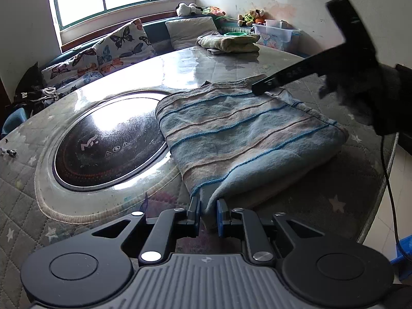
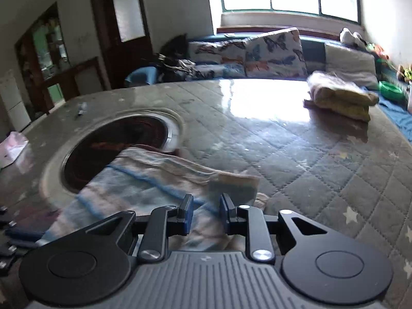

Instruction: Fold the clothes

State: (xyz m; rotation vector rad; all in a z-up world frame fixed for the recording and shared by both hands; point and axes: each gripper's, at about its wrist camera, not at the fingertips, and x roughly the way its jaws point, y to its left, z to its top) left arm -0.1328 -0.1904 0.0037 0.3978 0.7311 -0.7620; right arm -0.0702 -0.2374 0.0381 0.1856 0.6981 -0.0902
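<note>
Pinching the folded blue-and-beige striped cloth's (image 1: 247, 139) near corner, left gripper (image 1: 208, 213); right gripper (image 2: 206, 212) narrowly apart above it; black round hob (image 1: 110, 141) reads "M"

round table (image 1: 260, 61) under a glossy quilted star-print cover; sunken dark glass cooktop (image 1: 108, 141) at its centre. on it: folded striped blue-and-beige cloth (image 1: 242, 139) overlapping the cooktop rim; folded yellow-green clothes pile (image 1: 229, 42) at the far edge; small dark object (image 2: 82, 108) near the opposite edge.
</note>
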